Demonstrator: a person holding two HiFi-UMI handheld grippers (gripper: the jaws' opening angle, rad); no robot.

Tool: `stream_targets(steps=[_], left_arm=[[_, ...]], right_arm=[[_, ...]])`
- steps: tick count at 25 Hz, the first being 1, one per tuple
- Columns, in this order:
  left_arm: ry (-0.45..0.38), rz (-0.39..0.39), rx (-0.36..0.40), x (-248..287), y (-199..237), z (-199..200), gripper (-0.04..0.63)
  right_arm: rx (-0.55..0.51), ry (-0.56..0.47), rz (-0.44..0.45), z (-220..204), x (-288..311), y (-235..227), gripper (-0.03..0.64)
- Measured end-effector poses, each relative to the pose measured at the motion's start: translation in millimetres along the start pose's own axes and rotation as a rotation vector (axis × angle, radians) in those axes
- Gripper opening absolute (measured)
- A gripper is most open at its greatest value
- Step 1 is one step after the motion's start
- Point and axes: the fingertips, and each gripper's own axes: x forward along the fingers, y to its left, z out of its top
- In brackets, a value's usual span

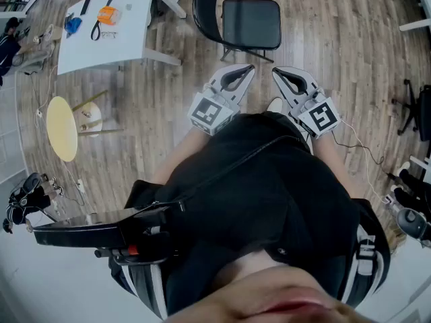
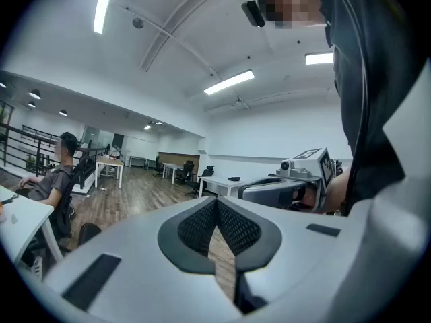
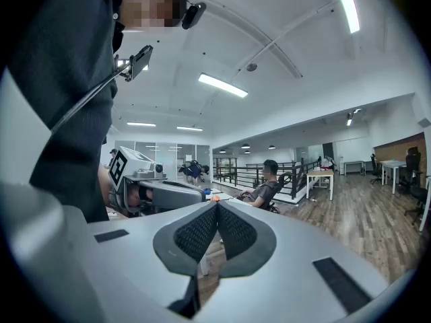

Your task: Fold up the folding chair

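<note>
The black folding chair (image 1: 250, 23) stands unfolded on the wooden floor at the top middle of the head view, its seat flat. Both grippers are held in front of the person's body, just short of the chair's front edge and apart from it. My left gripper (image 1: 248, 70) (image 2: 217, 202) is shut with nothing between its jaws. My right gripper (image 1: 277, 72) (image 3: 217, 207) is shut and empty too. The tips point towards the chair and lean towards each other. Each gripper view shows the other gripper beside it; I cannot make out the chair in either.
A white table (image 1: 132, 36) with an orange tool and a blue item stands left of the chair. A round yellow stool (image 1: 60, 128) is further left. A seated person (image 2: 57, 175) (image 3: 268, 182) is at a desk. Office chair bases stand at the right edge (image 1: 412, 110).
</note>
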Motion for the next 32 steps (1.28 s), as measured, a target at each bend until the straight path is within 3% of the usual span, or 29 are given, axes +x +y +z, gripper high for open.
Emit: stream_targets(steps=[5,9,15,20,25,32], left_arm=[[0.008,0.033,-0.014,6.1,-4.0,-1.4,-0.005],[0.025,0.01,-0.029,17.3,-11.5,-0.7,-0.006],[0.019,-0.002,-0.022,28.4,-17.7,-0.3,-0.006],[0.005,-0.007,-0.017,43.3,-22.7,5.3,-0.005],[0.045,0.035,0.025,58.2,-15.5,-0.9,-0.005],[0.076,0.124,0.017,84.1,-2.7,2.4,-0.005]], right_arm=[[0.031,-0.014,0.006,0.7,-10.3,-10.5,0.008],[0.038,-0.03,-0.018,2.4,-20.4,-23.5,0.008],[0.094,-0.121,0.042,13.0,-31.9,-30.3,0.008],[0.107,-0.13,0.043,11.0,-42.5,-47.9,0.008],[0.122,-0.139,0.04,0.6,-51.6,-72.5,0.008],[0.147,-0.144,0.082,-9.8,-58.6,-112.8,0.008]])
